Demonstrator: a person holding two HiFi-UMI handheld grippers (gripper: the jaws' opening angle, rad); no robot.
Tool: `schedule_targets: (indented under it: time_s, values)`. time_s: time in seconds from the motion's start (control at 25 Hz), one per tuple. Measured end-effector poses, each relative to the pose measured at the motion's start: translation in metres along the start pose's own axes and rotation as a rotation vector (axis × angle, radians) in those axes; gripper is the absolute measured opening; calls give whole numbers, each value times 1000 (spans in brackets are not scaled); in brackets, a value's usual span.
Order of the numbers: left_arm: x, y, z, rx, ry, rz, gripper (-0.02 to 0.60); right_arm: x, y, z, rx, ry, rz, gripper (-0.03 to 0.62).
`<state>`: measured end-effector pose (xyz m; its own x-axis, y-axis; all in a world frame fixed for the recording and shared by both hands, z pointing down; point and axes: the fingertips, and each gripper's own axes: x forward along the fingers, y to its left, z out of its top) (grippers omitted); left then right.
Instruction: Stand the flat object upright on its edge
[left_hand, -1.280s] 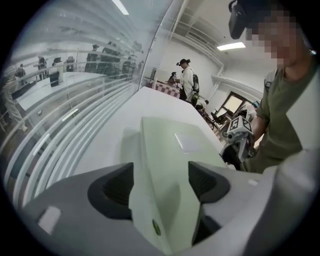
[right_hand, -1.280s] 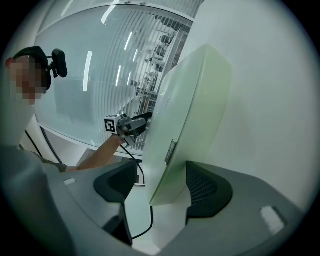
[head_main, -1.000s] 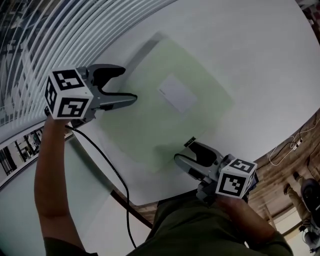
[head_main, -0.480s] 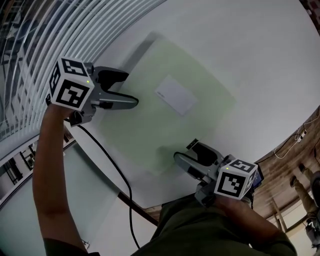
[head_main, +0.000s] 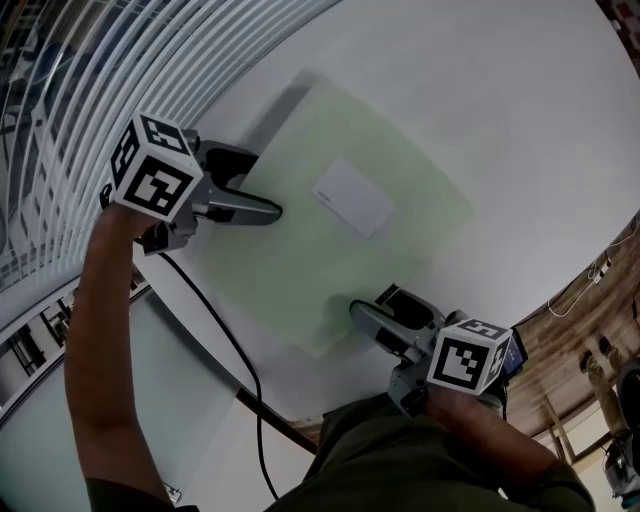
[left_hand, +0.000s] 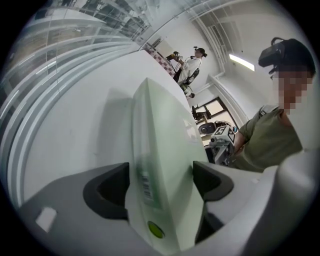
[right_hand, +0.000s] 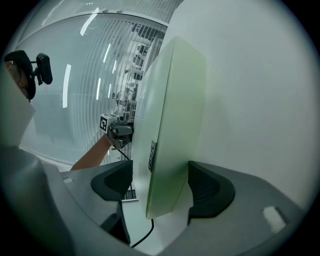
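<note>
now left gripper (head_main: 265, 184), right gripper (head_main: 370, 300), wider round board (head_main: 300, 255)

L gripper (head_main: 262, 185) / R gripper (head_main: 368, 300): grey, blk jaws | cubes (head_main: 155, 180): b/w markers | cable (head_main: 215, 330): blk | shirt (head_main: 400, 460): olive

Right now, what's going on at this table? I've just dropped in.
A person holds a gripper in each hand, working on a pale green flat board on the white table. The left gripper straddles the board's left edge and the right gripper its near edge. Both have their jaws wide apart with the board between them, not clamped. The board shows its broad face upward, so it is not yet stood on edge.
</note>
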<state>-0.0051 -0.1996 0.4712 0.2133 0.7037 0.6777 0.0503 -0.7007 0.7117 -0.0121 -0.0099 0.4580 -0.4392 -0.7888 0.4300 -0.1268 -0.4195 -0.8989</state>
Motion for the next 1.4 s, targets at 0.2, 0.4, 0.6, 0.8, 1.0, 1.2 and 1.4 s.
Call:
schedule_targets:
  time_s: [0.2, 0.4, 0.6, 0.8, 1.0, 1.2, 1.4]
  values:
    - [2, 0, -1, -19, 3, 4, 382, 2, -5, 1, 27, -5, -9, 341]
    - [7, 1, -4, -41, -7, 18, 373, 5, -10, -1, 15, 3, -16, 339]
    - [7, 1, -4, -54, -11, 57, 373, 5, -10, -1, 17, 5, -14, 337]
    - [9, -2, -4, -71, -9, 84, 373, 3, -12, 1, 4, 7, -10, 337]
    - [8, -8, -10, -91, -18, 111, 373, 2, -14, -2, 3, 17, -8, 337]
    - [9, -16, -13, -91, -58, 148, 373, -2, -18, -6, -35, 40, 6, 337]
    - [-5, -38, -22, -57, -110, 199, 373, -7, -10, -13, -91, 23, 19, 337]
